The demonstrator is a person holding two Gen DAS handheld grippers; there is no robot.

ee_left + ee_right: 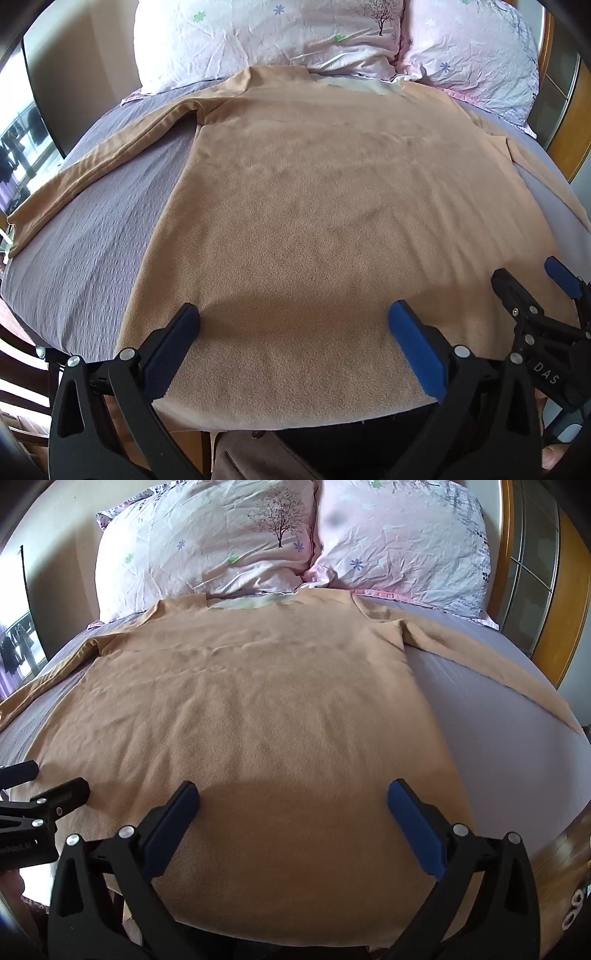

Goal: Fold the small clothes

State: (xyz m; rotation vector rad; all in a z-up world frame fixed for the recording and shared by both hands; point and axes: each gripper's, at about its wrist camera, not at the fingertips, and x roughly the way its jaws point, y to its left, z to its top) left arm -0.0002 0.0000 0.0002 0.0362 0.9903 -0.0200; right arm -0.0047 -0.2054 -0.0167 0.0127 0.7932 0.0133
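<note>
1. Item: tan long-sleeved top (314, 206), spread flat on the bed (92, 240), collar toward the pillows (258, 33), hem just below both tools. Both sleeves lie stretched outward, well apart from the tools.
2. Left tool (293, 319): jaws spread wide, holding nothing, poised over the hem area left of centre. Right tool (293, 799): likewise spread wide and empty, over the hem right of centre. The two sit just beside each other.
3. Risk, single-layer pinch: the top is two layers; a shallow bite at the hem would likely lift the upper layer only, and the fold would open into a bag.
4. Risk, sheet capture: a deep bite could catch the grey sheet under the fabric and drag it along.
5. Risk, crooked fold: uneven lift between the tools would probably skew the hem against the collar.
6. Risk, trailing sleeves: folding the body first may leave the sleeves dragging and bunched.
7. Risk, slide-off: the hem lies at the bed's near edge; a pull toward the tools could tip the fleece over it.
</note>
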